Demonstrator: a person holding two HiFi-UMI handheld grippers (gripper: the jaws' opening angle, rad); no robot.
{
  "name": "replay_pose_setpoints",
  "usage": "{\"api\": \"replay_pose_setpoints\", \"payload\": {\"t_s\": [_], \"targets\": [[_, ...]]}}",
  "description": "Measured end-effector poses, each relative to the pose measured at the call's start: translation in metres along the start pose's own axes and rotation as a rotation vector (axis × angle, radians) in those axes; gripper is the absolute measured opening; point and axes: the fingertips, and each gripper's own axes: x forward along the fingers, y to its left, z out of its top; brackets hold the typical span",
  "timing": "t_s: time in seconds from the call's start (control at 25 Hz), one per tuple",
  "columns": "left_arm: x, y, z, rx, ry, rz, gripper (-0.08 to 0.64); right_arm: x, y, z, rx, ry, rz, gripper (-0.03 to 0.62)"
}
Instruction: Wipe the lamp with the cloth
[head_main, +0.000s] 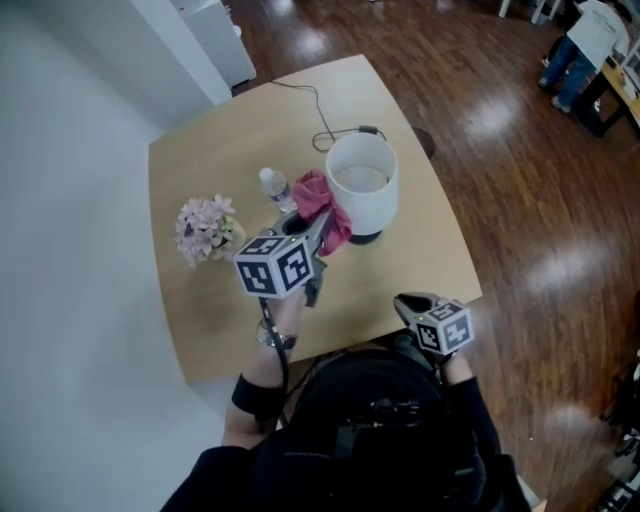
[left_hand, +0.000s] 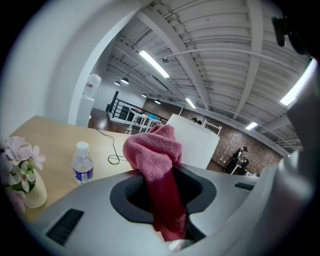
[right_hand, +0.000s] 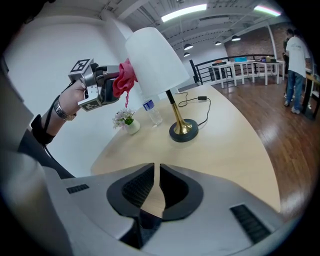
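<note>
Pale wooden worktop (head_main: 420, 250) carries the lamp (head_main: 362, 180) at its middle; the left gripper (left_hand: 162, 197), jaws pinching the pink cloth (left_hand: 152, 150) just left of the shade (right_hand: 152, 55), should press lightly so the lamp keeps upright, its hand held at shade height, while the right gripper (right_hand: 156, 187), jaws nearly together and empty, hovers at the near edge.

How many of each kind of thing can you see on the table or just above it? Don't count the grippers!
Lamp: 1
Water bottle: 1
Vase of pink flowers: 1
Pink cloth: 1
Total: 4
</note>
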Motion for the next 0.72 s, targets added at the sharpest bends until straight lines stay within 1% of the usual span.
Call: {"api": "replay_pose_setpoints", "payload": {"t_s": [0.24, 0.4, 0.48, 0.52, 0.6, 0.72], "targets": [[0.012, 0.031, -0.050, -0.044, 0.103, 0.089, 0.117, -0.003, -0.003, -0.004, -0.006, 0.004, 0.020, 0.040], [0.018, 0.046, -0.083, -0.052, 0.184, 0.134, 0.117, -0.003, -0.007, -0.005, 0.000, 0.001, 0.037, 0.040], [0.016, 0.049, -0.094, -0.058, 0.212, 0.150, 0.117, -0.001, -0.009, -0.003, -0.005, -0.001, 0.048, 0.040], [0.012, 0.048, -0.096, -0.064, 0.209, 0.157, 0.117, -0.001, -0.010, -0.001, -0.011, -0.003, 0.055, 0.040], [-0.003, 0.041, -0.088, -0.076, 0.168, 0.167, 0.117, 0.000, -0.012, 0.004, -0.023, -0.011, 0.074, 0.040], [-0.030, 0.009, -0.049, -0.084, 0.045, 0.160, 0.115, -0.001, -0.019, 0.009, -0.039, -0.018, 0.103, 0.040]]}}
